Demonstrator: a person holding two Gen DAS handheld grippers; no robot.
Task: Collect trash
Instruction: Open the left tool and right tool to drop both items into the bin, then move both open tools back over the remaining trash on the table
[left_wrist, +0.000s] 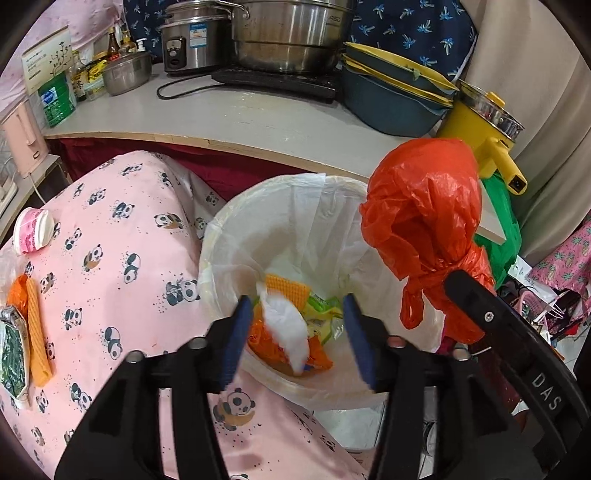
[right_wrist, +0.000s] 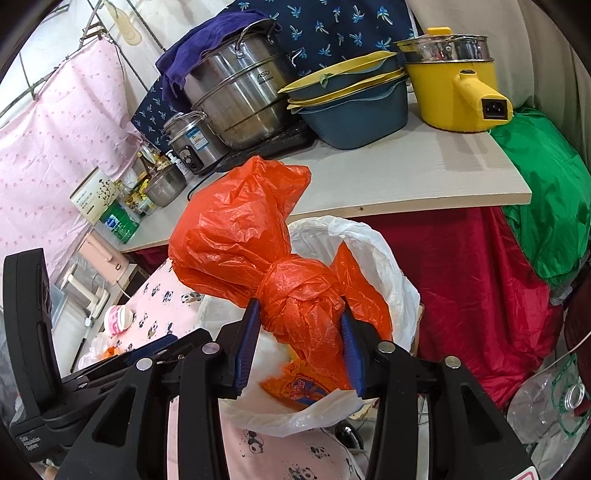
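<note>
Left wrist view: the left gripper (left_wrist: 297, 332) hangs half open and empty over the lined bin (left_wrist: 221, 236), which holds tissue (left_wrist: 288, 328) and wrappers (left_wrist: 321, 314).

Right wrist view: the right gripper (right_wrist: 299, 347) clamps the orange bag (right_wrist: 240, 229) at its knot, above the bin (right_wrist: 391, 266).
</note>
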